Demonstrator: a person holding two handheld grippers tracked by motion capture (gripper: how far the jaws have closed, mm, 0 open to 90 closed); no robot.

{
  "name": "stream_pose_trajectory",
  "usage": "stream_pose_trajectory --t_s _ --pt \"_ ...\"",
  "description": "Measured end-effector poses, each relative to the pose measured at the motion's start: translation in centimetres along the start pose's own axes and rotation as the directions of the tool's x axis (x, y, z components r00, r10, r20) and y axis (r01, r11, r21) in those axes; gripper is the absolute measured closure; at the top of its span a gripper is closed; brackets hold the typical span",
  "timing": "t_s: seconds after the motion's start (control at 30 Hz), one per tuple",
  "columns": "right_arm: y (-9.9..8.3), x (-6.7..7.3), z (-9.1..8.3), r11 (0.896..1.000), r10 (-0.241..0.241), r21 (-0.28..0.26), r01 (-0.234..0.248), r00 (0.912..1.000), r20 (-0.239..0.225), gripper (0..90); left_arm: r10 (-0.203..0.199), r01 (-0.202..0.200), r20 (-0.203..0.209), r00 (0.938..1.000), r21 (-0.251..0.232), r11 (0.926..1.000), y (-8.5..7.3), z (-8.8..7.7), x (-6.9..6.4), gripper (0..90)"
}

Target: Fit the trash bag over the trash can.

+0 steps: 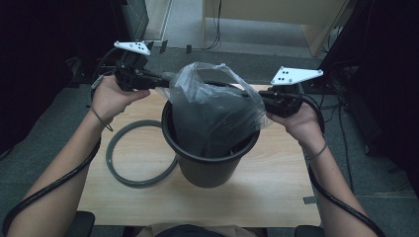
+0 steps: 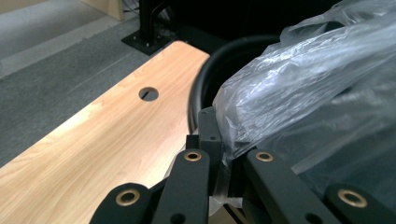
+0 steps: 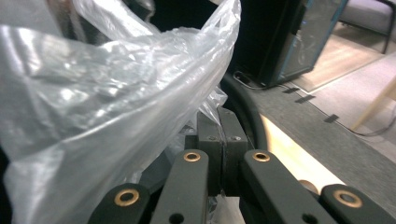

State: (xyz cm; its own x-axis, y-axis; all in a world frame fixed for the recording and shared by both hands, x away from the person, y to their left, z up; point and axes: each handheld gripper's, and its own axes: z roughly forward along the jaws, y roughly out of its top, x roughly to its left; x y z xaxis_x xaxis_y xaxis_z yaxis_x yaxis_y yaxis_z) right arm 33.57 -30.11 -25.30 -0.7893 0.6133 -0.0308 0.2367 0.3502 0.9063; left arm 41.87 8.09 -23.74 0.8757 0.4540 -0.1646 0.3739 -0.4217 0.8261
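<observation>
A black bin (image 1: 212, 170) stands in the middle of the wooden table (image 1: 276, 192), with a clear plastic bag (image 1: 212, 98) billowing up out of it. My left gripper (image 1: 165, 81) is at the bag's left edge, above the bin's rim, and is shut on the film. In the left gripper view the jaws (image 2: 223, 140) pinch the bag (image 2: 317, 79) beside the bin rim (image 2: 201, 88). My right gripper (image 1: 259, 96) is shut on the bag's right edge. In the right gripper view its jaws (image 3: 223, 128) are pressed together with the film (image 3: 102, 93) caught between them.
A grey ring (image 1: 123, 170) lies flat on the table just left of the bin. A round cable hole (image 2: 148, 94) sits in the tabletop near its far edge. Grey carpet, cables and dark equipment surround the table.
</observation>
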Motion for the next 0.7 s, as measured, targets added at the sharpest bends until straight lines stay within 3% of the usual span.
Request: stream_pose_trajectory --t_s 0.1,0.27,0.6,0.7 --pt "0.0 -0.9 0.5 1.000 0.005 0.008 -0.005 0.9996 0.027 90.0 -0.013 0.013 -0.002 0.9999 -0.011 0.9998 0.1 0.8 0.9 89.2" --pt "-0.4 -2.1 1.8 0.999 -0.037 0.022 0.035 0.9946 0.097 90.0 -0.048 0.047 -0.005 0.9989 -0.032 0.9983 -0.3 2.3 2.5 89.0" --pt "-1.9 -4.2 3.7 0.999 0.019 0.026 -0.022 0.9911 0.132 90.0 -0.120 0.120 0.012 0.9927 -0.037 0.9920 -2.3 4.5 4.0 88.6" --pt "-2.4 -4.6 4.1 0.999 0.041 0.021 -0.044 0.9918 0.121 90.0 -0.133 0.134 0.019 0.9909 -0.039 0.9902 -2.6 4.9 4.2 88.5"
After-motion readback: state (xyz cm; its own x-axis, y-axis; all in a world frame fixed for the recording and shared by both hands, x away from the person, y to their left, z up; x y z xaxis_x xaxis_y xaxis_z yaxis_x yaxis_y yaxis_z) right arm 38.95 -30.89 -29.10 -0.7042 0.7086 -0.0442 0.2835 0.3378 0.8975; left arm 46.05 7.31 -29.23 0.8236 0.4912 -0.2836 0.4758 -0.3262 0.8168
